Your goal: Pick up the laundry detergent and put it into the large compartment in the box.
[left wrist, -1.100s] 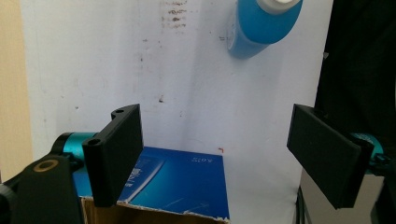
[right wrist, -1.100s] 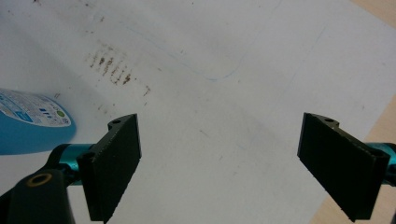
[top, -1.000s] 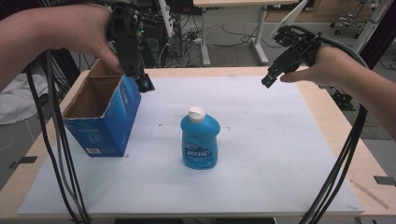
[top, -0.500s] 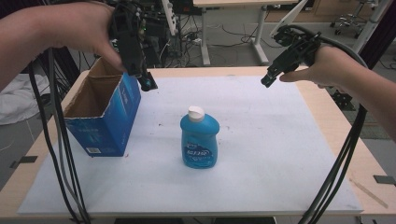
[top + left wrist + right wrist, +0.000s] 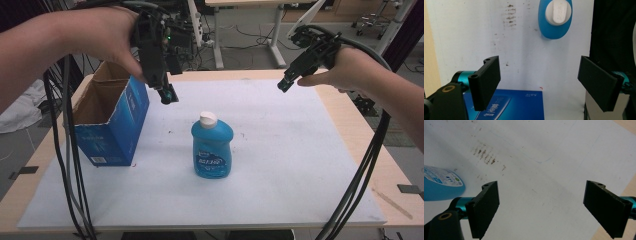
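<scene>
I see the blue soap bottle (image 5: 212, 147) standing up in the middle of the white mat (image 5: 280, 150). My left gripper (image 5: 167, 95) hangs behind the bottle, jaws wide apart, holding nothing. My right gripper (image 5: 285, 85) hangs far behind the bottle, released too. The blue box (image 5: 117, 125) stands beside the bottle.

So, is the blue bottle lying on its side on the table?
No, the blue bottle stands upright on the white table cover, its white cap on top, apart from the open blue box.
</scene>
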The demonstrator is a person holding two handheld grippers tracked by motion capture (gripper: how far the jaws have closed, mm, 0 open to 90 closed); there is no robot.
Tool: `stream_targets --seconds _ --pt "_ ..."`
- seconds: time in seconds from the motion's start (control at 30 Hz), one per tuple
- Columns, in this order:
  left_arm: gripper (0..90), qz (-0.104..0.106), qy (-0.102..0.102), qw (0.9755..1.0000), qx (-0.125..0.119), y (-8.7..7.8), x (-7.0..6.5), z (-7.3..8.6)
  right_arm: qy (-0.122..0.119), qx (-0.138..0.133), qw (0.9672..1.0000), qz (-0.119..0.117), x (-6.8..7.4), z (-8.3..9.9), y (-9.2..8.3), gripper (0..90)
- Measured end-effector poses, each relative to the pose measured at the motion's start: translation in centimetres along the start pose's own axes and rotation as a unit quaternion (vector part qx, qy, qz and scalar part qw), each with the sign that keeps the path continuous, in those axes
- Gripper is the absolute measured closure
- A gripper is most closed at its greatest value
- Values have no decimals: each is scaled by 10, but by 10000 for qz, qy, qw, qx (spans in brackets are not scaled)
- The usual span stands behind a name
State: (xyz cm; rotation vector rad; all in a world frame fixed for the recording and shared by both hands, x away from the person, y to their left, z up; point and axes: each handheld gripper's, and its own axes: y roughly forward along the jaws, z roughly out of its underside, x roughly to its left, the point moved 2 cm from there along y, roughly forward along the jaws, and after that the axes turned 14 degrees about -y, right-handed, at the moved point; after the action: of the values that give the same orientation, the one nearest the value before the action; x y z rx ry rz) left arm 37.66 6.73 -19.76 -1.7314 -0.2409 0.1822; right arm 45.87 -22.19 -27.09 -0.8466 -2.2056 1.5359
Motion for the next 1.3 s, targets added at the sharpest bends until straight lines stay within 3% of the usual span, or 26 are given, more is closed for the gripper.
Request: stream_targets --seconds 0.63,1.3 --pt "186 286 196 9994 31 38 -17 -23 -8 -36 10000 -10 -1 2 1 127" --pt "185 241 265 9993 135 68 -25 -37 12 -42 10000 -36 0 4 3 127"
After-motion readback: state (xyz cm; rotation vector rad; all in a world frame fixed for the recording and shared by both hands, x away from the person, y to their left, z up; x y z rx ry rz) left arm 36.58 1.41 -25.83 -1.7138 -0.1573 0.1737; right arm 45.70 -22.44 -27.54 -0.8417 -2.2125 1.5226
